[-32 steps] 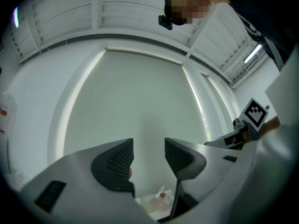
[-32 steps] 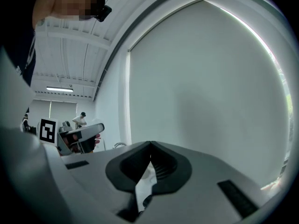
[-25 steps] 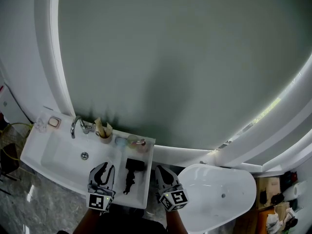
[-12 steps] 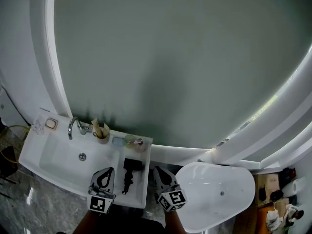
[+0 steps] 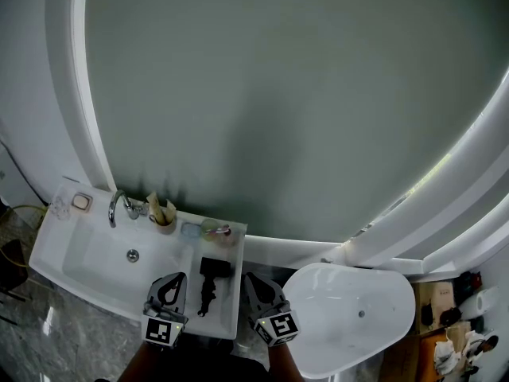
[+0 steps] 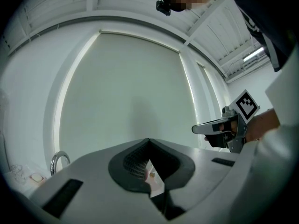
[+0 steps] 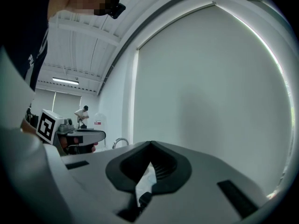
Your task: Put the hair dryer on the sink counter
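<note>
The hair dryer is lying on the sink counter, to the right of the basin, with 2 small containers sitting behind it. The faucet is standing at the basin's back edge with a cup just to its right. The left gripper is hanging just left of the hair dryer and the right gripper just off the counter's right edge, with a bathtub sitting further right.

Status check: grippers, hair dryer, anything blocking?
Both shut and empty: left gripper, right gripper. Black hair dryer lies on sink counter, right of the basin, between the grippers, not touched. Nothing blocking it.
</note>
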`<state>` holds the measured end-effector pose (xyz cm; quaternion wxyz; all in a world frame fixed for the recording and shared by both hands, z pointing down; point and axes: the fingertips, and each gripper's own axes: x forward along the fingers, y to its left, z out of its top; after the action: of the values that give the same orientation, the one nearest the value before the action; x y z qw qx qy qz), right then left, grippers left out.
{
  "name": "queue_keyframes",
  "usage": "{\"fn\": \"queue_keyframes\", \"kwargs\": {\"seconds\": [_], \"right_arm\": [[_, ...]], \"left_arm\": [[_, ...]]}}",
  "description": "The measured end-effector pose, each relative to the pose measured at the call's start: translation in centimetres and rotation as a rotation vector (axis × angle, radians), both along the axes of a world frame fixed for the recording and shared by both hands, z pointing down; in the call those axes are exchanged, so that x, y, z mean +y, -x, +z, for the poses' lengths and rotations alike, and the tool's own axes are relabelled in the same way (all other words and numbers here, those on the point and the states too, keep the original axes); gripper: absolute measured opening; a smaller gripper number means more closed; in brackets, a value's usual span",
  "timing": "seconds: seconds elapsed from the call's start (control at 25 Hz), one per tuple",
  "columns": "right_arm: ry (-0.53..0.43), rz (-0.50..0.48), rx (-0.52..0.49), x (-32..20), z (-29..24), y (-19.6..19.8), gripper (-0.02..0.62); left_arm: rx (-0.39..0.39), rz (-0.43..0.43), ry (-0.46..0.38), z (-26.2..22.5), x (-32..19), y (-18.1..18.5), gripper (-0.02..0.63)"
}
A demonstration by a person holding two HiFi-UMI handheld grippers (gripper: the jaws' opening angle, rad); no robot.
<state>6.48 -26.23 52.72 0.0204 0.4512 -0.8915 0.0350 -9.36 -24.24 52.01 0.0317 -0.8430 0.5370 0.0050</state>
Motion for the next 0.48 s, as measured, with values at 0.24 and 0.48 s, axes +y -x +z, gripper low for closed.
{"fn": "queue_keyframes", "kwargs": {"seconds": [0.24,0.48], "right_arm": [[-0.037,-0.055,0.060,0.6,-0.1,1.1,0.028],[-0.017,-0.069,0.070,1.1,0.3,1.4,0.028]], "left_arm": [[-0.003,0.007,0.012,0.2,0.1,-0.1,0.023],[-0.020,0.003,0.025,0.6,0.3,0.0,0.023]]}}
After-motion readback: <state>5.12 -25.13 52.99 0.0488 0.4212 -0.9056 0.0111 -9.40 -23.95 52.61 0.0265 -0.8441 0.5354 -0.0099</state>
